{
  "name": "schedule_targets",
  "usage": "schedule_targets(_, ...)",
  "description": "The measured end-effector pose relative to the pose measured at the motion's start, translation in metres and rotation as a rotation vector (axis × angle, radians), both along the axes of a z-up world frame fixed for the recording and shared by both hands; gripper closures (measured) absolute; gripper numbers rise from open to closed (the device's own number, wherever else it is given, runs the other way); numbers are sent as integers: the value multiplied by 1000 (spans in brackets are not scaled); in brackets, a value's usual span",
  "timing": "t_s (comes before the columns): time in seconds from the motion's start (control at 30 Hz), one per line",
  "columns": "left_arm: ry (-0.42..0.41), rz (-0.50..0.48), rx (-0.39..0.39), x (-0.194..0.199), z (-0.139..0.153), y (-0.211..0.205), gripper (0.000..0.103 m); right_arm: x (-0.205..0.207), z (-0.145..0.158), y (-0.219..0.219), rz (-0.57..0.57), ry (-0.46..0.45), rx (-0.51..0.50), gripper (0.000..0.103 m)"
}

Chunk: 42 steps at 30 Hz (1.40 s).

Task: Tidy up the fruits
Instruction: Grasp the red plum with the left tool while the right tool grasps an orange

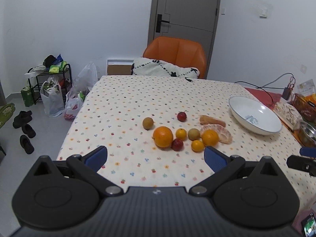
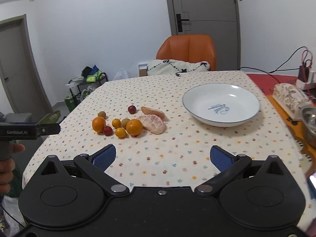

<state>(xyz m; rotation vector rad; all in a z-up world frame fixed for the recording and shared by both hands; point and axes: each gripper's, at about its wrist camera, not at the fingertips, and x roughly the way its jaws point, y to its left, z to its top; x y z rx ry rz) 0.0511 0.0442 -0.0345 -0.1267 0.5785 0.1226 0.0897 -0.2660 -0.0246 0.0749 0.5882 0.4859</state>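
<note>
The left claw (image 1: 156, 158) is spread wide with nothing between its blue pads (image 1: 96, 158), held level above the near part of the table (image 1: 118, 102) and aimed at the fruit. The right claw (image 2: 163, 158) is just as wide open and also holds nothing; it hangs over the near edge, pointing between the fruit and the bowl (image 2: 221, 104). In the right wrist view the left claw's black body shows at the far left, with the person's hand (image 2: 7, 164) gripping its handle below.

The white bowl has a blue rim and a blue mark on its bottom; nothing lies in it. It sits to the right of the fruit, apart from it.

All the fruit lies on the dotted cloth in one loose cluster. The large orange (image 1: 163, 136) is at the left front, touching a small red fruit (image 1: 177, 144). Beside these are two small yellow-orange fruits (image 1: 181, 134), a second orange (image 1: 210, 137) and a brownish round fruit (image 1: 193, 134). A second brown one (image 1: 148, 123) sits apart to the left, and another red one (image 1: 181, 116) farther back. A peeled citrus half (image 1: 223, 133) lies behind the second orange, its long axis running left to right, and a peeled segment (image 1: 212, 120) lies just behind it, also crosswise.

An orange chair (image 1: 177, 53) stands at the far side.
</note>
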Motion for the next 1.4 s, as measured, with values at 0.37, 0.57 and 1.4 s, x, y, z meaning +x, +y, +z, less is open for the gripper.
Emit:
schedule_targets(0.37,1,-17,-19,28,-16,5,7,33,-17,21,53,33,55,1)
schedule_targets(0.57,-5,-12,3,45,-22,8,13,51,-24,35,76,54,77,7)
schedule_targets(1.4,143,-128,-170,94,-62,-4,73,106,-52,73,142,147,129,38)
